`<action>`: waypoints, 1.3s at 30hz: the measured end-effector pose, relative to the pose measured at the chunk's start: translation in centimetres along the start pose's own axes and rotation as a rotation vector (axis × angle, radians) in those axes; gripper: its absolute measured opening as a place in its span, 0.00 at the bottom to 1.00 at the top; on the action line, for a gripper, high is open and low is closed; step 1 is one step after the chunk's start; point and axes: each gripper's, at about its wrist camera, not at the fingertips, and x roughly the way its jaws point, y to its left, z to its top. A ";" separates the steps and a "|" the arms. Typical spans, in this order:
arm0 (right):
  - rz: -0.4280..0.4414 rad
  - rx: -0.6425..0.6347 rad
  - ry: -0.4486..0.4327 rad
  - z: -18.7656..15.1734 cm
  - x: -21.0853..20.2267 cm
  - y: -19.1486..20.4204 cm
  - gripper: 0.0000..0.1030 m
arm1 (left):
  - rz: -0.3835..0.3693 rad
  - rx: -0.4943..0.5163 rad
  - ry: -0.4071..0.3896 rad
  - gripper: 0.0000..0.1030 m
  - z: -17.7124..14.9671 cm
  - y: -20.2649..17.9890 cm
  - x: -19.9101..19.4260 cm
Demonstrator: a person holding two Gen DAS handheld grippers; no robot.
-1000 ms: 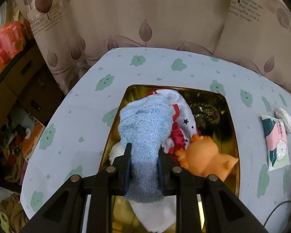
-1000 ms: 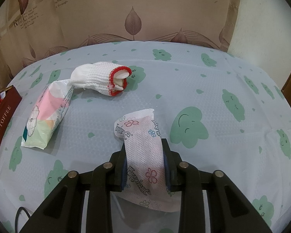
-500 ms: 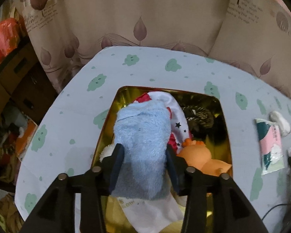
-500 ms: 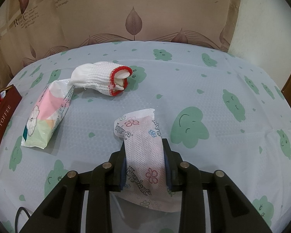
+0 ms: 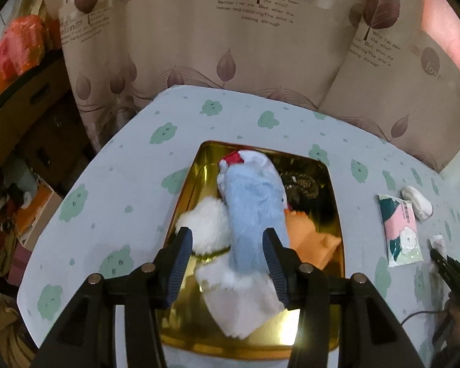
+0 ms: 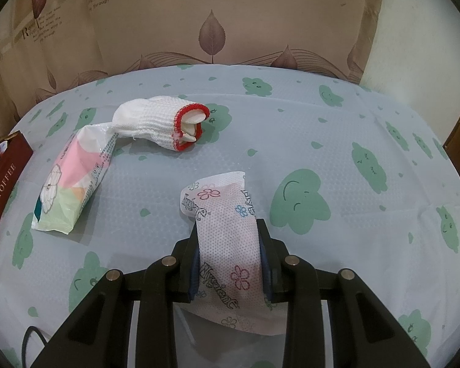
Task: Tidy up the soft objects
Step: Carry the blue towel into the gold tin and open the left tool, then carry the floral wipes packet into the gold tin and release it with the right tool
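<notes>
In the left wrist view my left gripper (image 5: 227,239) is open above the gold tin (image 5: 184,202). A fluffy blue cloth (image 5: 254,214) lies loose between the spread fingers, on top of a white cloth (image 5: 245,303), a white pompom (image 5: 207,224), an orange plush toy (image 5: 309,239) and a red-and-white item (image 5: 239,158). In the right wrist view my right gripper (image 6: 227,230) is shut on a white flower-printed hygiene packet (image 6: 227,214) just above the table.
A white glove with a red cuff (image 6: 159,125) and a pastel tissue pack (image 6: 73,181) lie on the cloud-print tablecloth (image 6: 322,141). A dark red toffee lid (image 6: 3,190) stands at the left. Curtains (image 5: 260,46) hang behind; clutter sits beyond the table's left edge.
My left gripper opened and let go of the blue cloth, which now lies in the tin, and pulled back and up. My right gripper kept its hold and did not move.
</notes>
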 end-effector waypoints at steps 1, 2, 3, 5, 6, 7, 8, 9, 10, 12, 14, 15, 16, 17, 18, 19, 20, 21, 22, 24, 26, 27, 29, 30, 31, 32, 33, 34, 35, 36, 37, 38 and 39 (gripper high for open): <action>-0.001 -0.001 0.000 0.0 0.0 0.0 0.29 | 0.003 0.000 -0.003 0.47 -0.4 0.2 -0.3; -0.001 -0.002 0.000 0.0 0.0 0.0 0.29 | 0.006 -0.003 -0.006 0.47 -0.7 0.3 -0.5; -0.002 -0.002 0.000 0.0 0.0 0.0 0.29 | 0.010 -0.011 -0.016 0.47 -1.1 0.6 -0.8; -0.001 -0.001 0.000 0.0 0.0 -0.1 0.29 | 0.005 -0.025 -0.027 0.47 -1.7 1.1 -1.3; 0.000 -0.001 0.000 0.0 0.0 0.0 0.29 | 0.002 -0.029 -0.032 0.47 -2.0 1.3 -1.5; 0.001 0.001 0.000 0.0 0.0 0.0 0.29 | 0.001 -0.033 -0.037 0.47 -2.2 1.5 -1.8; 0.002 0.001 0.000 0.0 0.0 -0.1 0.29 | -0.002 -0.032 -0.041 0.47 -2.5 1.6 -2.0; 0.000 -0.001 0.000 0.0 0.0 0.0 0.29 | -0.005 -0.027 -0.044 0.47 -2.8 1.8 -2.1; 0.001 -0.001 0.000 0.0 0.0 0.0 0.29 | -0.006 -0.023 -0.049 0.47 -3.0 1.9 -2.2; 0.000 -0.001 0.000 0.0 0.0 0.0 0.29 | -0.004 -0.012 -0.061 0.47 -3.4 2.0 -2.3; 0.001 0.000 0.001 0.0 0.0 0.0 0.29 | 0.003 0.002 -0.078 0.47 -3.8 2.2 -2.2; 0.000 -0.001 0.000 0.0 0.0 0.1 0.29 | 0.015 0.005 -0.084 0.47 -4.1 2.3 -2.0; -0.002 -0.003 0.000 0.0 0.0 0.1 0.28 | 0.017 0.009 -0.085 0.47 -4.2 2.5 -1.9; -0.007 -0.007 -0.001 0.0 0.0 0.1 0.28 | 0.013 0.012 -0.085 0.47 -4.4 2.6 -1.8; -0.010 -0.010 -0.001 0.0 0.0 0.3 0.26 | 0.011 0.009 -0.087 0.47 -4.5 2.9 -1.6; -0.015 -0.014 -0.002 0.0 -0.1 0.3 0.24 | 0.010 0.007 -0.090 0.47 -4.5 3.0 -1.6; -0.018 -0.018 -0.003 0.0 -0.1 0.4 0.24 | 0.010 0.006 -0.096 0.47 -4.6 3.1 -1.6; -0.022 -0.027 -0.004 0.0 -0.1 0.5 0.22 | 0.015 0.003 -0.104 0.47 -4.7 3.3 -1.6; -0.030 -0.037 -0.005 0.0 -0.2 0.7 0.20 | 0.016 0.007 -0.107 0.47 -4.7 3.4 -1.6; -0.045 -0.052 -0.007 -0.1 -0.3 1.1 0.19 | 0.017 0.009 -0.121 0.47 -4.7 3.5 -1.7; -0.042 -0.045 -0.004 0.0 -0.5 1.2 0.19 | 0.009 -0.004 -0.123 0.47 -4.7 3.8 -1.7; -0.029 -0.033 -0.004 0.1 -0.6 1.2 0.19 | 0.003 -0.011 -0.123 0.47 -4.7 4.0 -1.7; -0.036 -0.027 -0.010 0.2 -1.1 1.5 0.19 | 0.014 -0.012 -0.126 0.47 -4.7 4.1 -1.7; -0.034 -0.029 -0.018 0.3 -1.4 1.8 0.19 | 0.019 -0.015 -0.128 0.47 -4.7 4.2 -1.7; -0.034 -0.031 -0.024 0.5 -1.7 2.0 0.19 | 0.014 -0.017 -0.128 0.47 -4.6 4.2 -1.7; -0.033 -0.034 -0.028 0.6 -2.1 2.3 0.19 | 0.006 -0.022 -0.124 0.47 -4.6 4.3 -1.6; -0.027 -0.041 -0.029 0.8 -2.4 2.6 0.19 | 0.006 -0.028 -0.120 0.47 -4.6 4.3 -1.6; -0.022 -0.051 -0.032 1.0 -2.7 3.0 0.19 | 0.006 -0.032 -0.116 0.47 -4.6 4.4 -1.5; -0.021 -0.063 -0.038 1.2 -3.2 3.4 0.19 | 0.011 -0.031 -0.114 0.47 -4.6 4.5 -1.4; -0.016 -0.072 -0.040 1.2 -3.5 3.9 0.19 | 0.022 -0.031 -0.116 0.47 -4.6 4.5 -1.4; -0.009 -0.079 -0.042 1.3 -3.8 4.2 0.19 | 0.029 -0.028 -0.122 0.47 -4.6 4.5 -1.5; 0.000 -0.085 -0.047 1.4 -4.1 4.6 0.19 | 0.037 -0.024 -0.129 0.47 -4.6 4.5 -1.6; 0.012 -0.092 -0.046 1.5 -4.4 5.2 0.19 | 0.043 -0.025 -0.134 0.47 -4.6 4.6 -1.6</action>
